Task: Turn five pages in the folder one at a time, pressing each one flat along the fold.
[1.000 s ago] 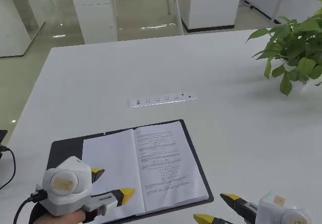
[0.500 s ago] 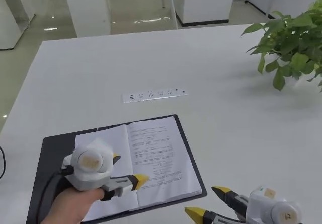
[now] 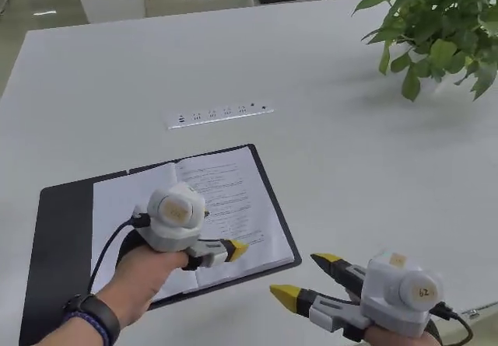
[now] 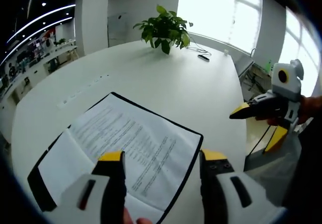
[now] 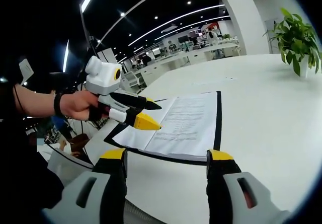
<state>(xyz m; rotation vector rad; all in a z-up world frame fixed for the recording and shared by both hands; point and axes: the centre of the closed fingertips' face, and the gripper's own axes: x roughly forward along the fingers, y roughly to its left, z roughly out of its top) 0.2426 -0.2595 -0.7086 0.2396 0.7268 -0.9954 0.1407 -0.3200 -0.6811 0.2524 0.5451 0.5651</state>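
Two grippers work at the near edge of the tabletop (image 3: 350,167). Nearest is the right gripper (image 3: 305,276), which hangs just off the folder's near right corner. Its jaws are apart, nothing is between them, and they point at the paper. Just beyond it, the left gripper (image 5: 153,115) hovers over the lower part of the open folder (image 3: 58,237), beside the fold (image 3: 180,176). Its jaws are also spread and empty. Whether a tip touches the paper cannot be told.

The folder lies open and flat toward the near left of the tabletop. A mostly blank left page (image 3: 117,206) and a printed right page (image 3: 233,190) both lie down, with no sheet lifted. How many pages are already turned cannot be read from the stack.

This looks like the start of a page turn: both grippers are close but neither has hold of a sheet. The next move likely calls for one jaw to slip under the outer edge of the top right page alone. That page would then be swung over to the left and pressed along the fold. Catching two sheets together is the risk.

Farther back, a power strip (image 3: 218,115) lies at mid-table. A potted plant (image 3: 436,27) stands toward the far right corner.
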